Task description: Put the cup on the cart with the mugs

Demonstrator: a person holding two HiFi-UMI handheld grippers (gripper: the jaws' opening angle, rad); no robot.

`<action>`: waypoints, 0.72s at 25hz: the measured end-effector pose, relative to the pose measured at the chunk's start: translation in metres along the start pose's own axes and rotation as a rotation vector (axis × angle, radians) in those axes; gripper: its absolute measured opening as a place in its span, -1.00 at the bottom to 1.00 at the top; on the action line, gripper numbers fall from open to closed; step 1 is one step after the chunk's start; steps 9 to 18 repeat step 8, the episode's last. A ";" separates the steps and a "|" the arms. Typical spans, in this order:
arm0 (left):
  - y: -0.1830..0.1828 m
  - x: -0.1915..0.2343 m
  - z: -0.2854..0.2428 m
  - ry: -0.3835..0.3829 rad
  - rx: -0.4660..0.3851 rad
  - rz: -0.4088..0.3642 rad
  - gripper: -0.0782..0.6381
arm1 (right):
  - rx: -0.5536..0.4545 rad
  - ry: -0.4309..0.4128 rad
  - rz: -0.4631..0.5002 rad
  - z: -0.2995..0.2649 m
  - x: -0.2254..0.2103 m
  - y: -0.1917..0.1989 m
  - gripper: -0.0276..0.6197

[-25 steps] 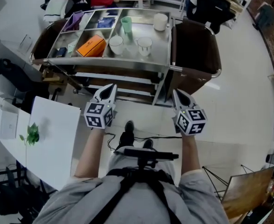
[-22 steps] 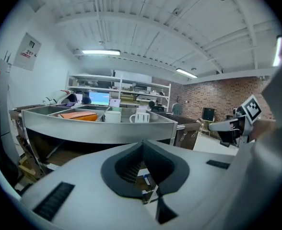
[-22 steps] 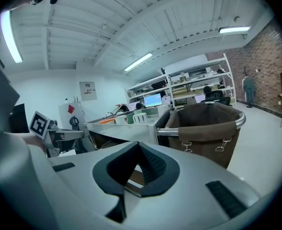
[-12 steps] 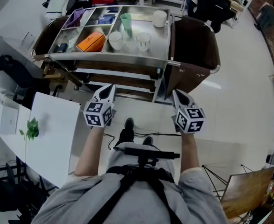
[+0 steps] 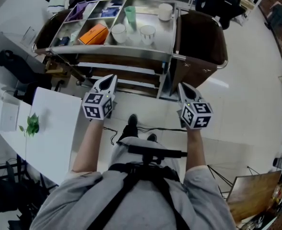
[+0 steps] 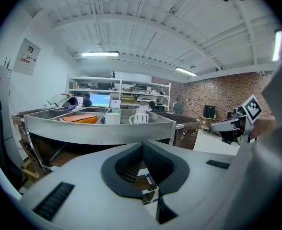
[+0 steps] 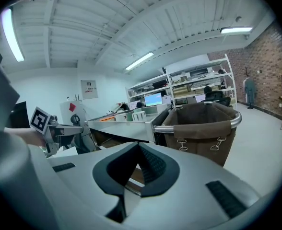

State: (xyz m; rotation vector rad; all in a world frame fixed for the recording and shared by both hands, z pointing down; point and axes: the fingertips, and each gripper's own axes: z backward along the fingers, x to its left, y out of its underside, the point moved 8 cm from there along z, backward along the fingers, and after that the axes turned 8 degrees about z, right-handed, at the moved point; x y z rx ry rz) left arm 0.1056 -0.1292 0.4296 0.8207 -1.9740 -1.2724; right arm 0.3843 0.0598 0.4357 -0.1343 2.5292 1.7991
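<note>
The steel cart stands in front of me. On its top tray sit a white mug and a second mug side by side. A green cup stands behind them and a white cup at the far right corner. My left gripper and right gripper hover side by side below the cart's near rim, both shut and empty. In the left gripper view the two mugs show beyond the shut left gripper. The right gripper is likewise closed.
An orange box and other items fill the tray's left compartments. A brown bag hangs on the cart's right end. A white table with a small plant is at my left. Desks and seated people lie beyond the cart.
The cart has shifted upward in the head view. Both grippers keep their places side by side below the rim, still shut.
</note>
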 end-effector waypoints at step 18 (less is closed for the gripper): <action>0.007 -0.001 -0.002 0.006 0.016 0.009 -0.77 | 0.008 0.009 0.001 0.005 -0.004 0.002 -0.91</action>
